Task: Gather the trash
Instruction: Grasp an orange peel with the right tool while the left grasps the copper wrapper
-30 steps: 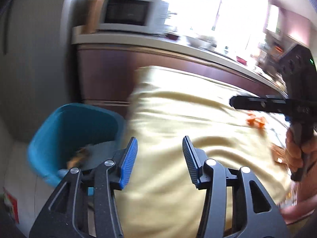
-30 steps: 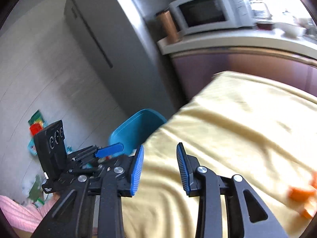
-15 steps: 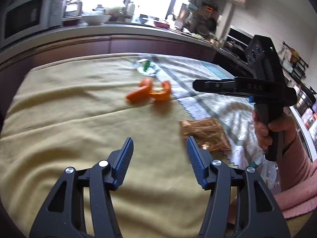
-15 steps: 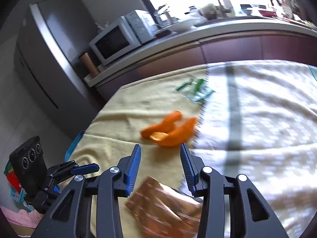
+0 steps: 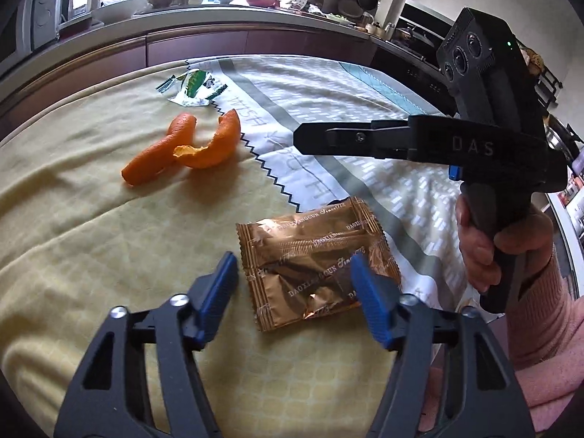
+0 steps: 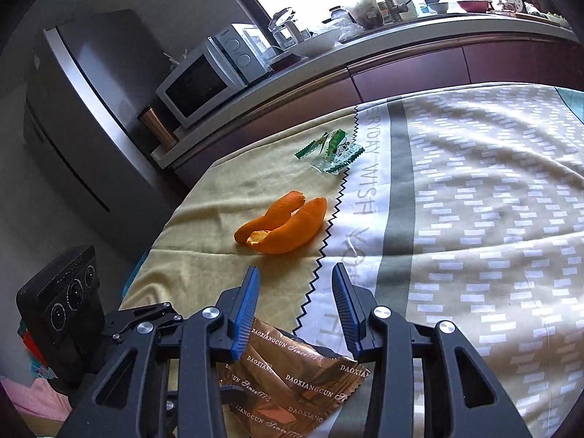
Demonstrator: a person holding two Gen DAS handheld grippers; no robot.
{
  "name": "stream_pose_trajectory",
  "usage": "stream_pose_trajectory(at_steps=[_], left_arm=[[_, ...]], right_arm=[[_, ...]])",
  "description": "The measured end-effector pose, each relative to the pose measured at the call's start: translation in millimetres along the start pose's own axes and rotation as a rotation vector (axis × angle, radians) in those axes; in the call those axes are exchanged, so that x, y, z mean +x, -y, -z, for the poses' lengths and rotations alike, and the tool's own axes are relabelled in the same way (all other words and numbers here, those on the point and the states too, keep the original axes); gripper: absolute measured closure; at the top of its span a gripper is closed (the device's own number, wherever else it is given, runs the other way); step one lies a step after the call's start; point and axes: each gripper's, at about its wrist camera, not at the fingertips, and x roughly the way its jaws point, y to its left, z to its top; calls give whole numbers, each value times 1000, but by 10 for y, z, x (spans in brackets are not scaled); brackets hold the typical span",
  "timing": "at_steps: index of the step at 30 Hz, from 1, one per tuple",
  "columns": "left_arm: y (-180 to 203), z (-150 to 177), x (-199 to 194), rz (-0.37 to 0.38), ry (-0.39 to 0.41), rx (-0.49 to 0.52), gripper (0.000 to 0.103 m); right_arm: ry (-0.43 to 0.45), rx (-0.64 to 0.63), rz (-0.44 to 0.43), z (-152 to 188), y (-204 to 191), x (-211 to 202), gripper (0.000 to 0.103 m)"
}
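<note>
surface (image 5: 65, 219): cloth-covered, yellow w/ a patterned white cloth lying over its right part; all trash is sitting on it.
brown wrapper (image 5: 317, 262): largest piece, crinkly foil, prob. light, thin, slippery; best pinching a sealed edge. It's lying near, just ahead of the left claw (image 5: 292, 292), partly between its tips, not touched.
orange peel (image 5: 182, 149): curled, soft, light, prob. tearing if squeezed hard; grabbing mid-curl seems best. It's lying farther, ahead of the right claw (image 6: 294, 306), apart.
green wrapper (image 5: 191, 85): smallest, flimsy film, farthest, at the cloth seam.
left claw: closing slightly, nothing pressed.
right claw: released, part-open, hovering empty.
</note>
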Motion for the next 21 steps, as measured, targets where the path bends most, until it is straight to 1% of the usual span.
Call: stream_pose_trajectory(at_steps=[2, 3, 4, 5, 7, 10, 16, 17, 21], left_arm=[[9, -5, -4, -22, 5, -4, 60], [11, -4, -6, -29, 6, -7, 71], [12, 3, 0, -52, 4, -8, 85], [18, 4, 2, -70, 5, -8, 90], [9, 17, -20, -74, 15, -14, 96], [6, 33, -65, -67, 27, -25, 98], [-64, 56, -247, -61, 79, -63, 101], [-89, 64, -302, -65, 93, -66, 101], [-253, 106, -511, -96, 135, -101, 101]], right_arm=[[-1, -2, -1, -24, -9, 29, 63], [-2, -3, -3, -40, -7, 45, 63], [-3, -6, -6, -56, -4, 57, 63], [-5, -11, -7, -75, -12, 81, 63], [-11, -20, -12, -119, -25, 143, 63], [-26, -20, -21, -204, -23, 254, 63], [-61, 1, -35, -367, -14, 475, 63], [-67, 7, -35, -388, -9, 515, 61], [-101, 21, -29, -416, 7, 660, 60]])
